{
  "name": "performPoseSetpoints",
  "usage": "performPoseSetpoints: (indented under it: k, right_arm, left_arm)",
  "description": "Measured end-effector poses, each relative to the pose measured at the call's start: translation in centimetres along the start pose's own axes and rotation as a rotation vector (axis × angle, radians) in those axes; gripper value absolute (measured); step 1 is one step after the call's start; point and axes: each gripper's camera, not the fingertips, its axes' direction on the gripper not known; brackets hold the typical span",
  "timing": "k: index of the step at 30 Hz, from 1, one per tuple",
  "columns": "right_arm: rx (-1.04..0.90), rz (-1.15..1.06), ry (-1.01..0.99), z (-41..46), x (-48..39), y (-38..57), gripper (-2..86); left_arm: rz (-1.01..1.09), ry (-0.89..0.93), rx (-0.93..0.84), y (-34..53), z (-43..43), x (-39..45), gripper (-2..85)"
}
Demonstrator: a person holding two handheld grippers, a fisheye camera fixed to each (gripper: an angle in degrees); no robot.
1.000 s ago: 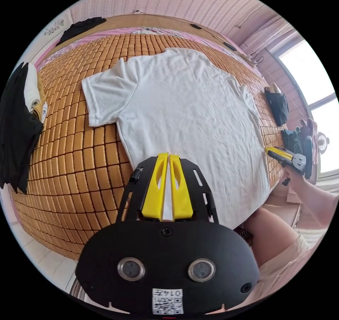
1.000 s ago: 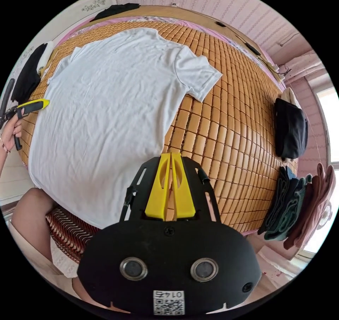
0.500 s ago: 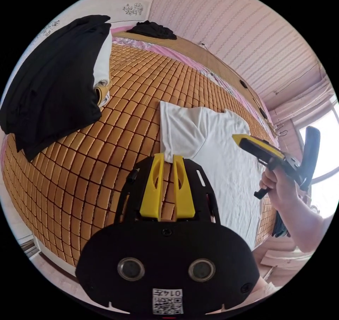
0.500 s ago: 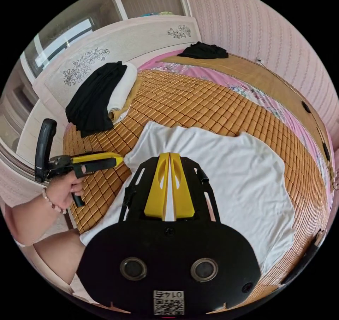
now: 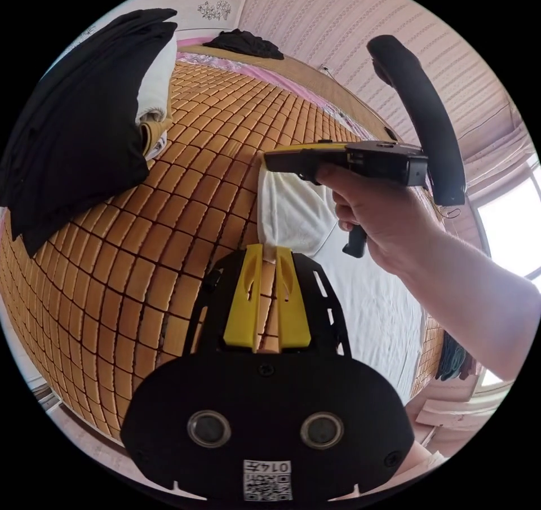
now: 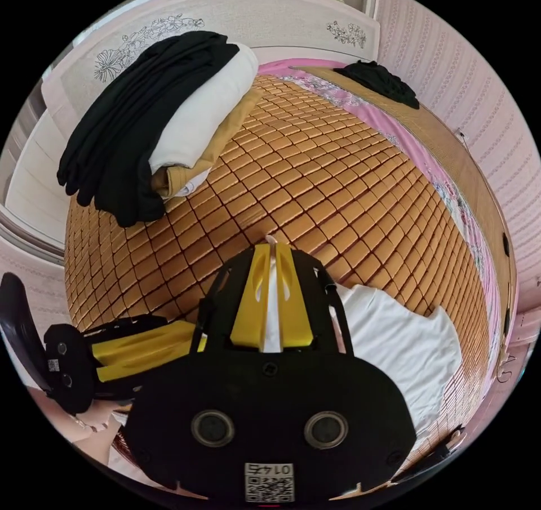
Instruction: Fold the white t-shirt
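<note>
The white cotton t-shirt [image 5: 293, 211] lies on the bed's woven bamboo mat [image 5: 141, 239], long axis running from 11 toward 4 o'clock in the left gripper view; the sleeve fold looks under way; left hand-held gripper [image 5: 266, 301] pinches the sleeve edge, jaws nearly together; right hand-held gripper [image 6: 272, 301] pinches white cloth; next, carry both inward together.
</note>
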Motion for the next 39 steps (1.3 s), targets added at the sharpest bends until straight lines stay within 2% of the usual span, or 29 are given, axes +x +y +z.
performPoseSetpoints:
  k: [3,7,10,12,15,19,24,29,32,39]
  right_arm:
    - [0.130,0.153,-0.104,-3.2,3.9,1.7,1.3]
    - [0.303,0.276,-0.065,-10.6,8.7,8.3,1.1]
    - [0.225,0.367,0.029,-12.3,11.3,14.0,1.6]
    - [0.137,0.417,0.067,-11.4,12.6,16.8,2.2]
    - [-0.022,0.406,0.081,-10.0,14.0,18.4,3.3]
    - [0.045,0.302,0.075,-10.0,14.8,15.9,4.8]
    - [0.104,0.297,0.024,-7.8,16.7,11.5,6.8]
    - [-0.007,0.306,-0.042,-3.5,18.9,9.3,3.9]
    - [-0.041,0.263,-0.105,-3.1,19.8,8.4,1.0]
    - [0.027,0.091,-0.180,-3.9,19.3,5.2,-0.3]
  left_arm:
    - [0.038,0.026,0.062,0.4,-1.6,0.3,0.9]
    - [0.261,0.171,0.196,1.4,-5.1,3.3,2.9]
    - [0.369,0.230,0.180,2.7,-5.8,6.0,6.2]
    - [0.366,0.238,0.122,3.5,-5.0,6.4,6.6]
    - [0.300,0.265,0.009,4.3,-3.2,5.8,7.4]
    - [0.341,0.239,-0.034,4.7,-2.5,6.8,7.2]
    - [0.472,0.188,-0.085,4.6,-0.7,10.0,7.3]
    - [0.494,0.106,-0.198,4.7,3.5,11.6,4.9]
    - [0.490,0.081,-0.183,4.4,3.8,11.5,0.3]
    - [0.390,0.137,-0.068,3.1,2.0,8.4,-1.0]
